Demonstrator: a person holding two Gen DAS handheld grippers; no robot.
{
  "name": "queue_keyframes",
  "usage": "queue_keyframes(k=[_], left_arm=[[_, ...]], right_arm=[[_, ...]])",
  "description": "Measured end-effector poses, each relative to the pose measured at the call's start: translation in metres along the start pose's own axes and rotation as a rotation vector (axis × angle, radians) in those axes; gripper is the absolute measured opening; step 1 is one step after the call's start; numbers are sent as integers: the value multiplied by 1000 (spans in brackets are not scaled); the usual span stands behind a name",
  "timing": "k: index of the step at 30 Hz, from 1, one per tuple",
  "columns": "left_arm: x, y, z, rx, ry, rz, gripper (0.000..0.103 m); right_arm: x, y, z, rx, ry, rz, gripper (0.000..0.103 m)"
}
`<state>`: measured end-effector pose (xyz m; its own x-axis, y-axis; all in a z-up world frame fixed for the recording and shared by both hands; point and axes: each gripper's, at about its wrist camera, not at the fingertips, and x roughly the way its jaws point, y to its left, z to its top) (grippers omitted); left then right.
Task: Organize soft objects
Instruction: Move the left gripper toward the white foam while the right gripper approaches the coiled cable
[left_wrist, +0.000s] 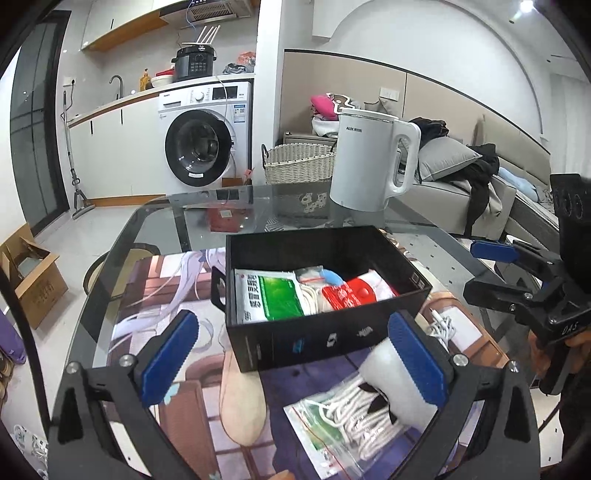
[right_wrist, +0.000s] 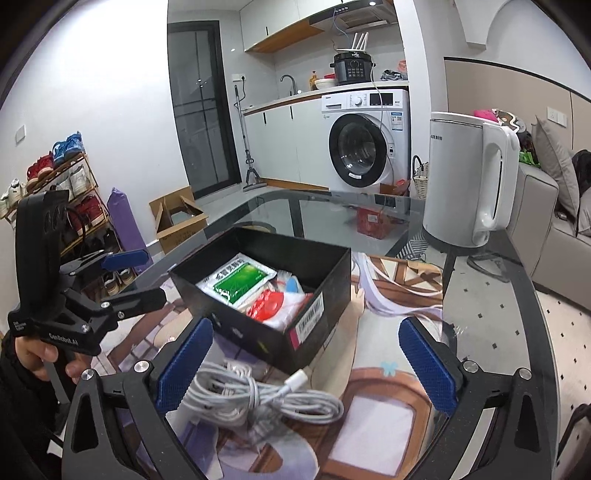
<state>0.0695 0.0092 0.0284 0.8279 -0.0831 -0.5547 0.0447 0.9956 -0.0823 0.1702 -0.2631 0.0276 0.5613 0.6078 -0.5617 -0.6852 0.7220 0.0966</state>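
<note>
Beside black box (left_wrist: 325, 332), both claws empty

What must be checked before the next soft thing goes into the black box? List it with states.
1. Left gripper open, nothing between its fingers: ok.
2. Right gripper open: ok.
3. Black box open on top: ok.
4. Room left in the box beside the packets: ok.
5. Bag of white rope lying free on the mat: ok.
6. White cable coiled, no loose loops: not ok.
</note>
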Motion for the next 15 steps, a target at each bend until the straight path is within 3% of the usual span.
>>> queue_keyframes(k=[15], left_arm=[[-5,-5,-14,27,35,-24,103]], right_arm=[[-6,5,-13,-62,50,14,102]])
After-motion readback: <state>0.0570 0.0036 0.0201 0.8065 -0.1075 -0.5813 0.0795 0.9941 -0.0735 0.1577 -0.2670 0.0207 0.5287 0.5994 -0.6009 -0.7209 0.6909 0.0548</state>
